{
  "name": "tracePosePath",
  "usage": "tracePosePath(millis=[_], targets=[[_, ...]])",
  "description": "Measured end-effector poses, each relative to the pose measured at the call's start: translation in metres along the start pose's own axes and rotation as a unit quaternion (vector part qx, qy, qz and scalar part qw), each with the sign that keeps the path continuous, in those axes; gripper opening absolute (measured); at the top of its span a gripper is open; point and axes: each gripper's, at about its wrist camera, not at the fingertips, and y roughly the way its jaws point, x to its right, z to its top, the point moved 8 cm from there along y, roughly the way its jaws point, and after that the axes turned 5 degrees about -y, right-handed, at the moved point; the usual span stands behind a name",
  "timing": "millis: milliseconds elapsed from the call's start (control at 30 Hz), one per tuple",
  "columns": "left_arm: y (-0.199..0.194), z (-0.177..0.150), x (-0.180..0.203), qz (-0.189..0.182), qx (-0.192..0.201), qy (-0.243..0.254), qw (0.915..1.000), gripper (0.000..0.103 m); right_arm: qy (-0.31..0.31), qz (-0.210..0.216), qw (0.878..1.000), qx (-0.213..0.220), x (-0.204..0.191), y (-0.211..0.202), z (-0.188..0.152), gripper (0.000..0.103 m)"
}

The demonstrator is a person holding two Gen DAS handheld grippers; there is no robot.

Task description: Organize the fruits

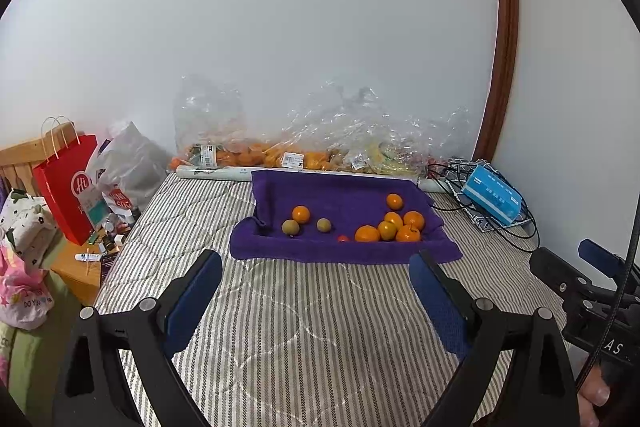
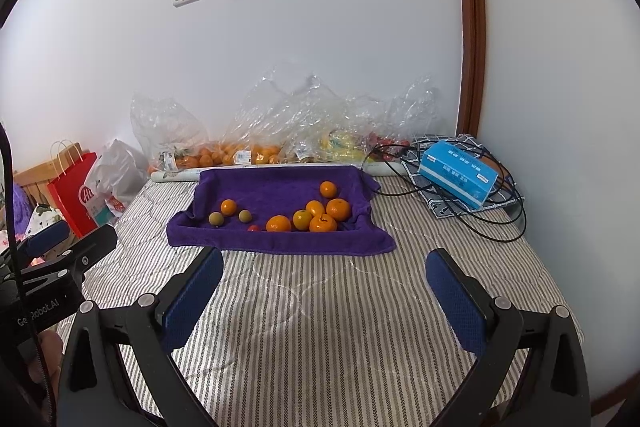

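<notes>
A purple towel (image 1: 340, 187) (image 2: 272, 183) lies on the striped bed and carries loose fruit. Several oranges (image 1: 400, 227) (image 2: 316, 217) cluster at its right; one orange (image 1: 301, 214) (image 2: 228, 206) sits at the left by two green-brown fruits (image 1: 290, 227) (image 2: 215, 218). A small red fruit (image 1: 343, 238) (image 2: 253, 227) rests near the towel's front edge. My left gripper (image 1: 316, 267) hangs open above the bedspread, short of the towel, with nothing between its fingers. My right gripper (image 2: 326, 267) is likewise open and holds nothing.
Clear plastic bags of oranges and other fruit (image 1: 260, 155) (image 2: 240, 151) line the wall behind the towel. A blue box (image 1: 494, 199) (image 2: 458, 173) with black cables lies at the right. A red paper bag (image 1: 68, 187) (image 2: 72, 191) stands beside the bed at the left.
</notes>
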Motion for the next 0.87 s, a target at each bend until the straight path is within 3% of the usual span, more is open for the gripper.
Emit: tracePosePath(millis=[867], targets=[[-0.0004, -0.0005, 0.0011, -0.001, 0.002, 0.001, 1.0, 0.095, 0.001, 0.003, 1.0, 0.008, -0.0028, -0.008, 0.0011, 0.1]])
